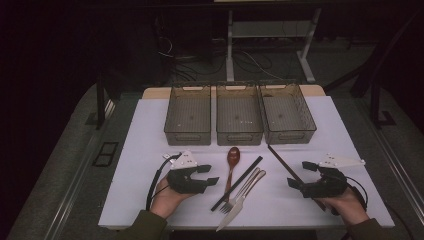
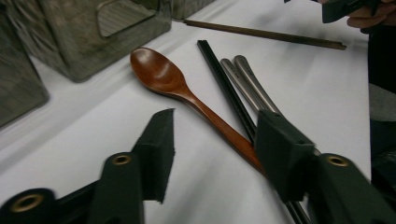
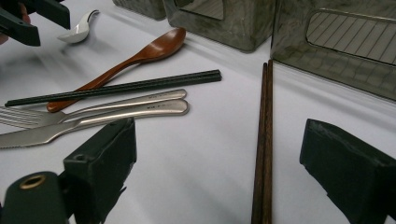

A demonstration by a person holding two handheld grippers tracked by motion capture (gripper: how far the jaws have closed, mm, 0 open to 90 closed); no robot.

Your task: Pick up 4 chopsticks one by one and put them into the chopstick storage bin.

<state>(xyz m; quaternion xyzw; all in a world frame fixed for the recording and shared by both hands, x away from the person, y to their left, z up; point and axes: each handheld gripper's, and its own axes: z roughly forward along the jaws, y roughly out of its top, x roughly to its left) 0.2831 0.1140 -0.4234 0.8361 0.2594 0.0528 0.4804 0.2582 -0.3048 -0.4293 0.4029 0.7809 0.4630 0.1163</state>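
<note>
A brown wooden spoon lies in the middle of the white table, beside a pair of black chopsticks, a steel fork and a steel knife. My left gripper rests just left of them, jaws apart. In the left gripper view the wooden spoon has its handle running under the right-hand jaw, untouched. My right gripper stands open over the brown chopsticks. In the right gripper view the brown chopsticks lie between the jaws, untouched.
Three grey mesh bins stand in a row at the back of the table. A small white spoon lies near the left gripper in the right gripper view. The person's hands rest at the front edge.
</note>
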